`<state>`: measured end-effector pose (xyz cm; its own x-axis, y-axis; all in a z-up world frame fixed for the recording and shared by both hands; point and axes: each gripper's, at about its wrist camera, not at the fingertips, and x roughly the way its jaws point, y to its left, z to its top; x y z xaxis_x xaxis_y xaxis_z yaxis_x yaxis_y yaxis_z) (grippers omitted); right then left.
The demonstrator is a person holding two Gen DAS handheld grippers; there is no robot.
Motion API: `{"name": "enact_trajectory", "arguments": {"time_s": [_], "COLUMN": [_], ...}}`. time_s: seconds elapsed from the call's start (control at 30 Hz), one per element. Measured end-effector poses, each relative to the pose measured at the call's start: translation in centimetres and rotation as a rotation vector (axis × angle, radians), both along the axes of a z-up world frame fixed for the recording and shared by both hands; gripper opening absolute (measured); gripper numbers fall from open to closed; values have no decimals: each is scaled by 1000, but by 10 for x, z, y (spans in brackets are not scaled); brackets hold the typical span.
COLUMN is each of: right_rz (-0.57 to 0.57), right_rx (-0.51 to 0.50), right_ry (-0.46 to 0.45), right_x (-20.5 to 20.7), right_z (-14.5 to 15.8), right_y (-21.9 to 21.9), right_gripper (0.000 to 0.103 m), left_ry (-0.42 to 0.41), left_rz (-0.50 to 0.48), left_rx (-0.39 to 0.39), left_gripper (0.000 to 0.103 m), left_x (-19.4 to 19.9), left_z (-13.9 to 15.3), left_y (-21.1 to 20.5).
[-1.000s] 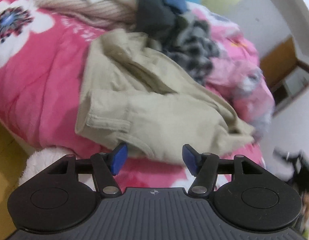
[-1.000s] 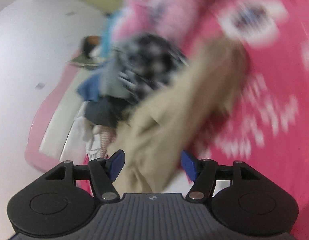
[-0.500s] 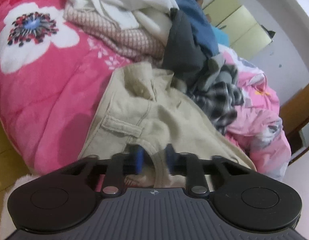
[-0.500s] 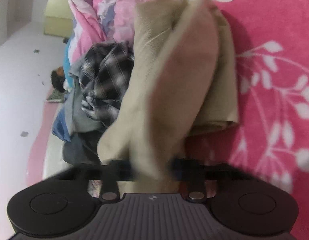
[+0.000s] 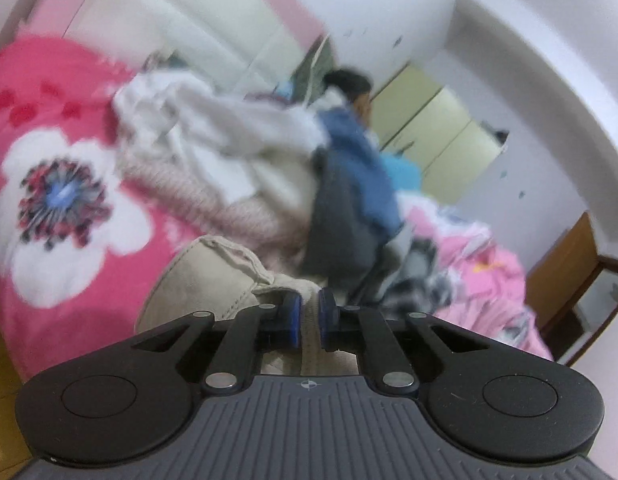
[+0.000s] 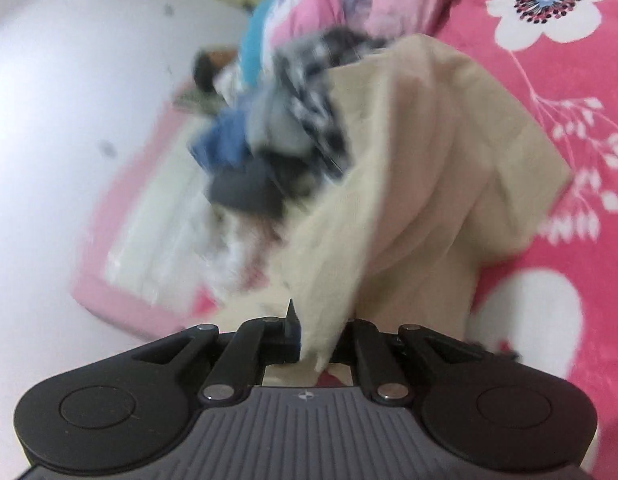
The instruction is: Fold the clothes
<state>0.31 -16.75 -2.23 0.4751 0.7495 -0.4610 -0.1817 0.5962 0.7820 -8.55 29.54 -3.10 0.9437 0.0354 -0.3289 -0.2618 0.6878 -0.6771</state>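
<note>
My right gripper (image 6: 313, 338) is clamped on a fold of the beige garment (image 6: 421, 184), which rises blurred ahead of me. Beside it, on the left, sits a heap of clothes (image 6: 277, 148), all on the pink flowered bedspread (image 6: 569, 152).

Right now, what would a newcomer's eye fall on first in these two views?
First, the beige garment: both the left tool and the right tool are shut on it at the bottom of their views. Behind it sits the jumbled clothes pile on the pink flowered blanket.
</note>
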Motion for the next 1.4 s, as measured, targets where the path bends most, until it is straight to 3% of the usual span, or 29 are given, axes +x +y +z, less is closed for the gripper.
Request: {"name": "enact_trajectory", "arguments": {"time_s": [0.1,0.13,0.2,0.27,0.4,0.53,0.63,0.77,0.93,1.13,1.3,1.4], "right_rz": [19,23,30,62,122,128,116,156,107,-101,-326,-396], "right_rx": [-290,-382,-412,-384,-456,-354,-315,-263,-305,-254,-220,-170], "right_ry": [60,82,101,61,-180,-320,-315,-241,-161,-137,-76,-13], "right_x": [-1,0,-4,-9,-35,-29,-2,22,34,24,26,26], "right_z": [-31,-39,-39,-20,37,82,89,66,33,33,31,19], "right_y": [13,15,5,-6,-18,-11,10,43,58,-7,-68,-94], "right_gripper": [26,39,53,53,53,54,54,54,54,54,59,59], "left_ry": [129,141,149,124,100,105,102,85,76,-16,-79,-85], "left_rz": [-80,-89,-100,-98,-127,-134,-136,-124,-74,-58,-146,-210], "left_rx": [-114,-136,-170,-182,-191,-165,-131,-47,37,170,216,232], "left_gripper": [9,12,30,38,42,42,42,43,48,52,56,58], "left_x": [4,1,-5,-12,-14,-12,-17,-27,-38,-39,-20,-6], "left_z": [-36,-44,-54,-55,-53,-53,-51,-39,-25,-3,9,12], "left_y": [9,10,11,13,21,20,18,18,22,7,-21,-43]}}
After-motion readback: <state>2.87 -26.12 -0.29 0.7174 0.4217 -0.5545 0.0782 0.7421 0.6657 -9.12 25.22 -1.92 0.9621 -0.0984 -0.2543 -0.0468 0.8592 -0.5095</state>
